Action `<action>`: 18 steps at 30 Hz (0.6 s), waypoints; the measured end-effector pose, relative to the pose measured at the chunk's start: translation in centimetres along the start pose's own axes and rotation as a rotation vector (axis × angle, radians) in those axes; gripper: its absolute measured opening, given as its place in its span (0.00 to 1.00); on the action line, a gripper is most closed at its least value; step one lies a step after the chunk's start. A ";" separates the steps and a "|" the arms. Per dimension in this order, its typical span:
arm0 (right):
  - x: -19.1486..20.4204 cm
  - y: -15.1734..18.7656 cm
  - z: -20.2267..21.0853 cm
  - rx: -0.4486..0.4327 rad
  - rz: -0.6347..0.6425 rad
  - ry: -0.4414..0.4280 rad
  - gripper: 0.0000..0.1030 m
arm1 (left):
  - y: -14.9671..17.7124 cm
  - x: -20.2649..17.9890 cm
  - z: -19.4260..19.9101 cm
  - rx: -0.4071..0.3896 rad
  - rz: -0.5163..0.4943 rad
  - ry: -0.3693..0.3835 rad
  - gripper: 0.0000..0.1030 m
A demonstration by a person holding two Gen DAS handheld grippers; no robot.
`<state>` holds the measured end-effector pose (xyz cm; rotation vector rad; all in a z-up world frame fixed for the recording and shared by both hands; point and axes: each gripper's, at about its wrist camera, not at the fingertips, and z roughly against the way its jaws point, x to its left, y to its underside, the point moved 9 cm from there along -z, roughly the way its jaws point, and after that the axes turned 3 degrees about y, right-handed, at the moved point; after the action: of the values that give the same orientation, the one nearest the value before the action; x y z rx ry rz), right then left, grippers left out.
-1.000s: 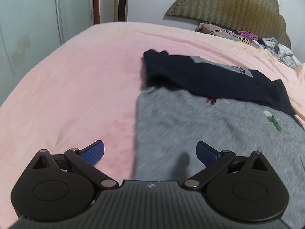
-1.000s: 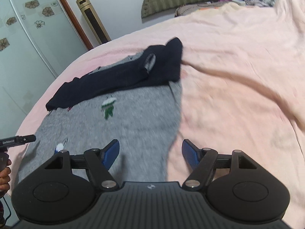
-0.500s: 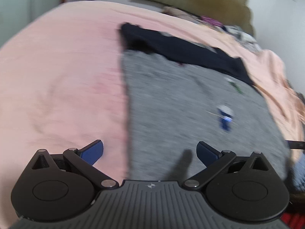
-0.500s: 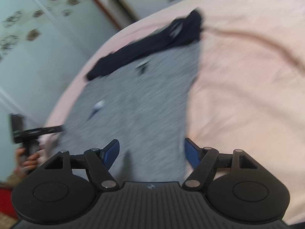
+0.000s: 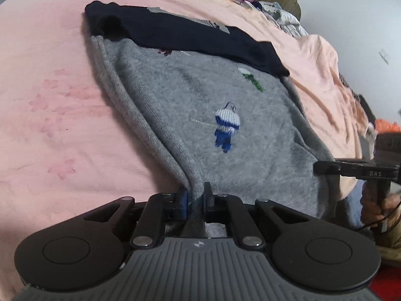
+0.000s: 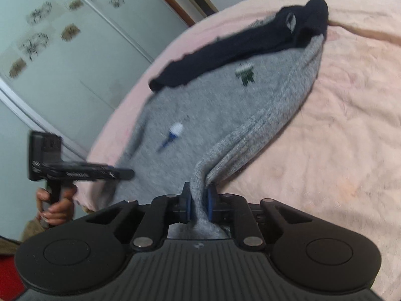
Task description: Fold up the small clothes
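Observation:
A small grey knit sweater [image 5: 225, 95] with little embroidered figures lies on the pink bed sheet [image 5: 50, 105]. Its navy top part [image 5: 190, 35] is at the far end. My left gripper [image 5: 195, 198] is shut on the sweater's near left hem corner, and the cloth rises into the jaws. My right gripper [image 6: 198, 200] is shut on the near right hem corner of the grey sweater [image 6: 200, 105], its edge lifted in a ridge. Each view shows the other gripper: the right one [image 5: 356, 170] at the right, the left one [image 6: 75, 173] at the left.
A pile of mixed clothes [image 5: 275, 17] lies by the headboard at the far end of the bed. A pale wardrobe door [image 6: 50, 50] stands beside the bed. A fold of the pink sheet [image 5: 333, 95] hangs near the right edge.
Both grippers were open above the sweater's lower part. They have come down to the near hem and shut on its two corners, and the cloth edges have lifted.

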<state>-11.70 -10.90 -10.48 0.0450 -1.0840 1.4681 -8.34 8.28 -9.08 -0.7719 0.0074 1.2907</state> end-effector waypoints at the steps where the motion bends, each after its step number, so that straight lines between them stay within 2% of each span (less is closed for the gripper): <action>1: 0.2 -0.6 0.5 -0.015 -0.011 -0.015 0.10 | -0.5 0.0 0.3 -0.006 0.001 0.005 0.08; 6: 1.3 -5.4 2.8 -0.117 0.000 -0.063 0.09 | -4.7 -1.6 2.6 -0.111 -0.006 0.053 0.08; 9: 0.7 -8.5 1.9 -0.158 0.037 -0.013 0.09 | -7.9 -1.4 2.8 -0.178 0.006 0.030 0.08; 11: -0.4 -10.5 0.7 -0.178 0.022 0.014 0.09 | -9.8 -0.7 2.0 -0.191 0.036 0.007 0.08; 15: -3.9 -13.1 -2.0 -0.203 0.015 0.198 0.09 | -12.1 1.4 0.2 -0.202 0.030 -0.132 0.08; 17: -5.7 -13.3 -3.5 -0.181 0.015 0.294 0.10 | -12.6 2.8 -0.9 -0.200 0.044 -0.201 0.08; 18: -6.4 -13.1 -4.2 -0.158 0.011 0.320 0.10 | -12.7 3.3 -1.2 -0.195 0.048 -0.209 0.09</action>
<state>2.61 -15.63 -9.10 -0.2983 -0.9345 1.3401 4.09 9.59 -4.92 -0.8023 -0.2736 1.4269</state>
